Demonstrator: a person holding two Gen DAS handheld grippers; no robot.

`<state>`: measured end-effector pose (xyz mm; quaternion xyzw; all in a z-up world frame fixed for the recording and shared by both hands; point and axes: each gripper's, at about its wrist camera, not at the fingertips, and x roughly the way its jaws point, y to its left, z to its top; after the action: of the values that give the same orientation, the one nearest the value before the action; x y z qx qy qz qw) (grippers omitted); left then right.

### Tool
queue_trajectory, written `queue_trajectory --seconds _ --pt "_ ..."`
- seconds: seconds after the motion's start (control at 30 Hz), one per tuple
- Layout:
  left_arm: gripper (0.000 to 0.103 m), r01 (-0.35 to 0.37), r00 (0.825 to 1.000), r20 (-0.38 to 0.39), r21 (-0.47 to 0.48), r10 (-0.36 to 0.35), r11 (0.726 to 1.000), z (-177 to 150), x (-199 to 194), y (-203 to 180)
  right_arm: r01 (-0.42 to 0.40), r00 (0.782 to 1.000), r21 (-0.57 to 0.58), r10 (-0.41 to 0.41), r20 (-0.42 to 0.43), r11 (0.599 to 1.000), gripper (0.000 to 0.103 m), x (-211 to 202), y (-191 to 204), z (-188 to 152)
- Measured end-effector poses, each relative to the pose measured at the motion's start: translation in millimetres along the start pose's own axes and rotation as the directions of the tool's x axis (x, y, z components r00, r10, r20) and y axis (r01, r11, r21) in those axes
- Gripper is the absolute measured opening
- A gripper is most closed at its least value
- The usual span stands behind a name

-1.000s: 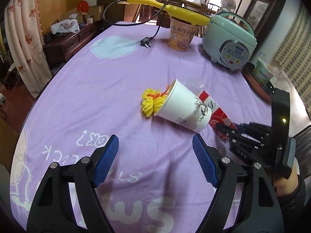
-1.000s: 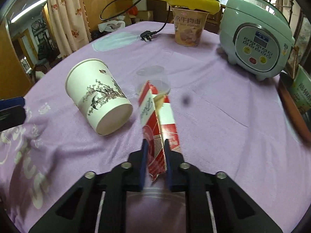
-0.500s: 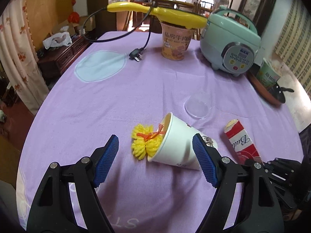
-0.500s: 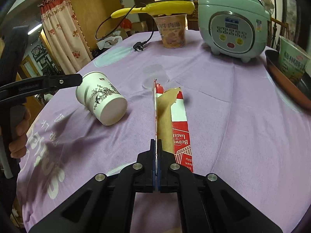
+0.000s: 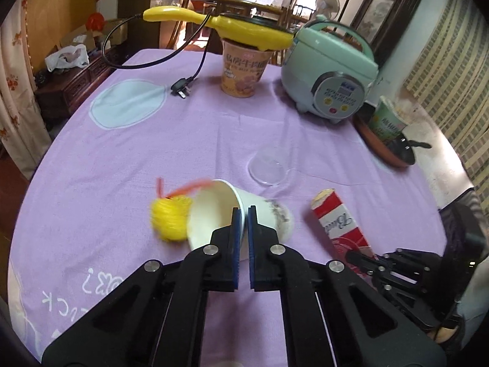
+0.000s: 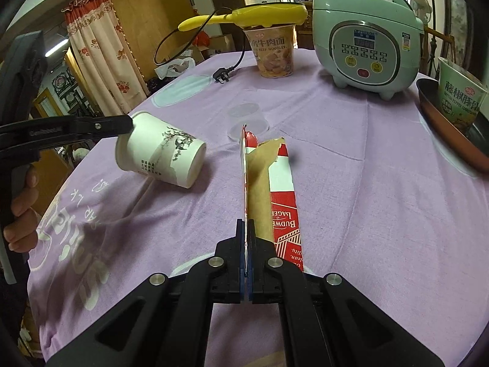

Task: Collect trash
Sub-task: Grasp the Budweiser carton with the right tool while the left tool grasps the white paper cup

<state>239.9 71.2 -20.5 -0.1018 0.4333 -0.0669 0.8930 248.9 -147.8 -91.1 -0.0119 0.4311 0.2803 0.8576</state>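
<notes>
A white paper cup (image 5: 214,214) with an ink drawing lies on its side on the purple tablecloth (image 5: 122,159). My left gripper (image 5: 243,214) is shut on the cup's rim; it also shows in the right wrist view (image 6: 130,124) at the cup (image 6: 162,153). A yellow pompom (image 5: 169,218) with an orange string sits blurred at the cup's mouth. My right gripper (image 6: 246,229) is shut on a flattened red and white carton (image 6: 275,189), which also shows in the left wrist view (image 5: 336,220).
A clear plastic cup (image 5: 270,165) lies behind the paper cup. A green rice cooker (image 5: 330,70), a noodle cup (image 5: 244,67) under a yellow appliance with a black cord, and a pan (image 5: 388,150) holding another noodle cup stand at the back and right.
My left gripper has closed from wide open onto the paper cup's rim, and the cup and pompom have shifted. My right gripper has stayed shut on the carton.
</notes>
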Motion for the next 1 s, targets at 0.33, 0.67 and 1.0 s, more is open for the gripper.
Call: queue_trajectory --seconds 0.33,0.67,1.0 --pt "0.004 0.144 0.989 -0.025 -0.082 -0.146 0.986 -32.3 -34.8 4.1 -0.013 1.0 -0.007 0.013 -0.006 1.0 0.002 -20.6 13.0 -13.5" --pt "0.006 0.092 0.992 -0.072 -0.123 -0.101 0.988 -46.7 -34.7 22.4 -0.017 1.0 -0.011 0.017 -0.004 1.0 0.002 -29.7 23.1 -22.4" --pt "0.055 0.129 0.988 -0.068 -0.152 -0.14 0.98 -60.8 -39.3 36.9 -0.045 0.999 0.015 0.045 0.002 0.999 0.002 -24.3 18.0 -27.3"
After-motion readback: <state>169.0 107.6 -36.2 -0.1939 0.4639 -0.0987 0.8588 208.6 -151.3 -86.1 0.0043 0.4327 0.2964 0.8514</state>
